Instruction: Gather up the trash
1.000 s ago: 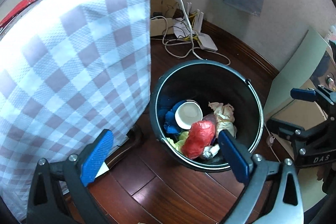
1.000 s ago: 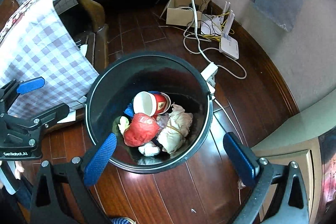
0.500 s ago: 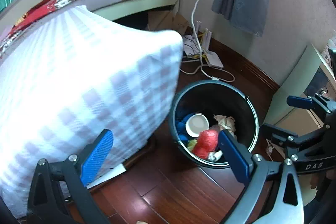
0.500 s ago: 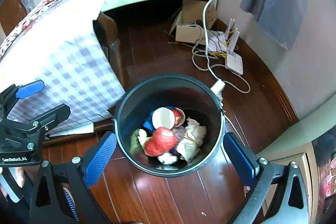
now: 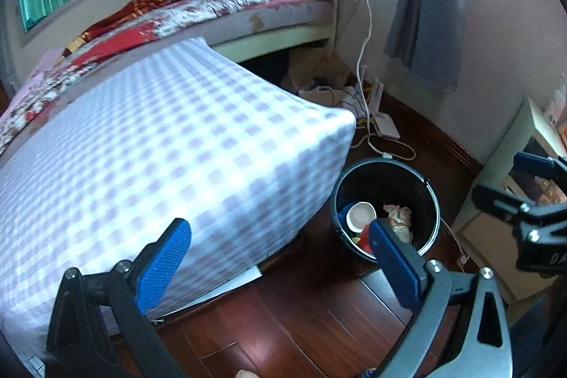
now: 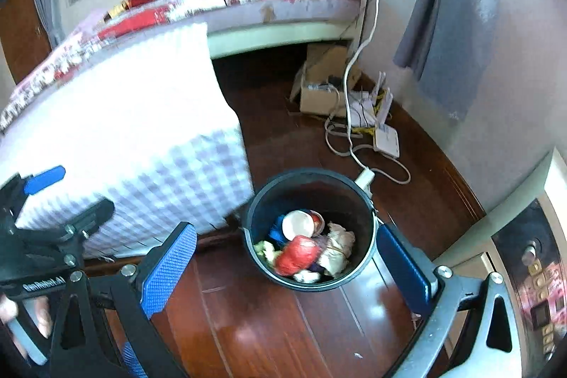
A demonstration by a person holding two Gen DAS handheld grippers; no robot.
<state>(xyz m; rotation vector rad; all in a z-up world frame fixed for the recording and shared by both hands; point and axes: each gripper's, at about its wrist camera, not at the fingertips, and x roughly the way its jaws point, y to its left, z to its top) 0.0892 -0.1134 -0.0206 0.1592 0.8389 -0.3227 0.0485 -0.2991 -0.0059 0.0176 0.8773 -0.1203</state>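
The bin [image 6: 308,229] stands on the wooden floor [image 6: 269,325], just beside the checked surface [image 6: 134,147] at its 9 o'clock. Trash lies inside it: a red wad [image 6: 297,254], a white cup [image 6: 299,225] and crumpled paper [image 6: 336,248].

The right claw [image 6: 287,266] is spread wide and pinches nothing; the bin sits between its blue pads, slightly toward 12 o'clock, so this claw looks almost straight down into it. The left claw [image 5: 280,263] is also spread and empty; from it the bin [image 5: 386,208] lies toward 2 o'clock, partly behind its right pad, with the checked surface [image 5: 159,158] filling its 10 o'clock side.

The right claw seems the nearer and better lined up on the bin. No loose trash shows on the floor nearby, so the collecting looks close to finished, or the next piece lies out of view.
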